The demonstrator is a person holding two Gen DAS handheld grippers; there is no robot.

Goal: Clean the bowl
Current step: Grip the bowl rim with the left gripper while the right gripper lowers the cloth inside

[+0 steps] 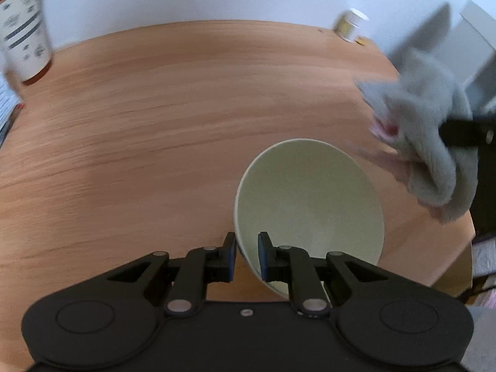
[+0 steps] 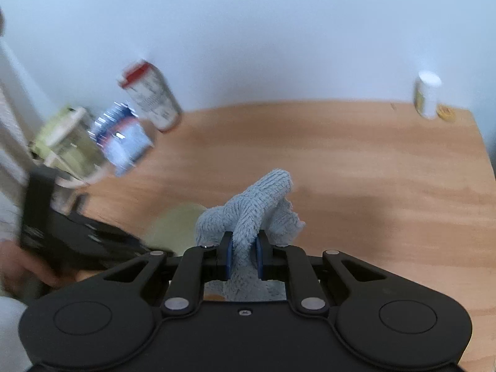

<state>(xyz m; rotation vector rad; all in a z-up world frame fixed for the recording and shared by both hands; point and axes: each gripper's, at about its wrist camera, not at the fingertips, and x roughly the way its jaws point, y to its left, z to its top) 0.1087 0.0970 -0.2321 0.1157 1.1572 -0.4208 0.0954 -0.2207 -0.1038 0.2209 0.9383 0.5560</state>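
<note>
Left gripper [image 1: 247,255] clamped on near rim of pale green bowl [image 1: 310,204], which sits tilted on wooden table [image 1: 155,124] at 5 o'clock. Right gripper [image 2: 243,255] pinched tight on grey cloth [image 2: 257,204], bowl at its 9 o'clock.

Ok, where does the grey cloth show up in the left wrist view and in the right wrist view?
Left wrist view: the grey cloth hangs at the right edge, above and right of the pale green bowl, clamped in black jaws.
Right wrist view: the cloth is low in the centre, pinched between this gripper's own jaws.
Shared landmark: the white-capped bottle at the wooden table's far right corner.
</note>
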